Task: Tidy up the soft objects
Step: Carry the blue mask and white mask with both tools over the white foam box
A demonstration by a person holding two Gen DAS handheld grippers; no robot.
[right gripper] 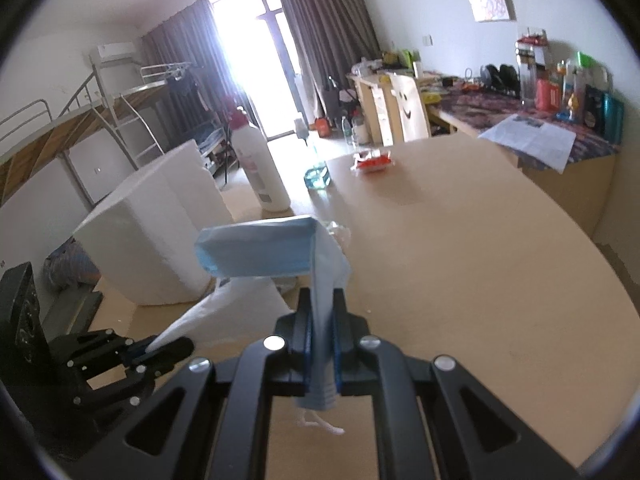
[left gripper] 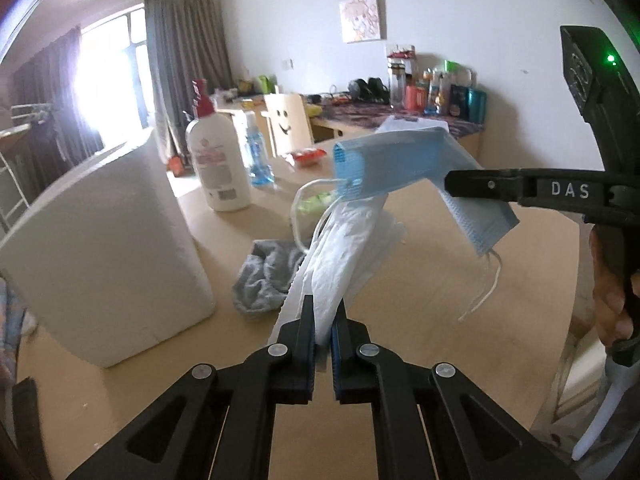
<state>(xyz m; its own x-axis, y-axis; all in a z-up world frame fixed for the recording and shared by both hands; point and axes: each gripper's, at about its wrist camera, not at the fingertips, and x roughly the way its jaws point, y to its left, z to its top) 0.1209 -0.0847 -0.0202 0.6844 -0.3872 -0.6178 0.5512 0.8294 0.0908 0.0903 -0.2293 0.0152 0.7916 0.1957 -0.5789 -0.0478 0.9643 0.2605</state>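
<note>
In the left wrist view my left gripper (left gripper: 324, 306) is shut on the lower end of a white crinkled cloth (left gripper: 344, 248), which rises up and away from the jaws. My right gripper (left gripper: 450, 184) comes in from the right, shut on a folded blue face mask (left gripper: 392, 160) held above the table; the mask's ear loops (left gripper: 482, 292) dangle. In the right wrist view the right gripper (right gripper: 322, 298) pinches the blue mask (right gripper: 260, 252). At lower left the left gripper (right gripper: 176, 350) holds the white cloth (right gripper: 228, 304). A crumpled grey towel (left gripper: 264, 276) lies on the table.
A white foam box (left gripper: 100, 248) stands on the left of the tan table (left gripper: 460, 340). Behind it are a white lotion bottle (left gripper: 216, 160), a blue liquid bottle (left gripper: 258, 158) and a red packet (left gripper: 306, 156). A cluttered desk (right gripper: 540, 120) lines the far wall.
</note>
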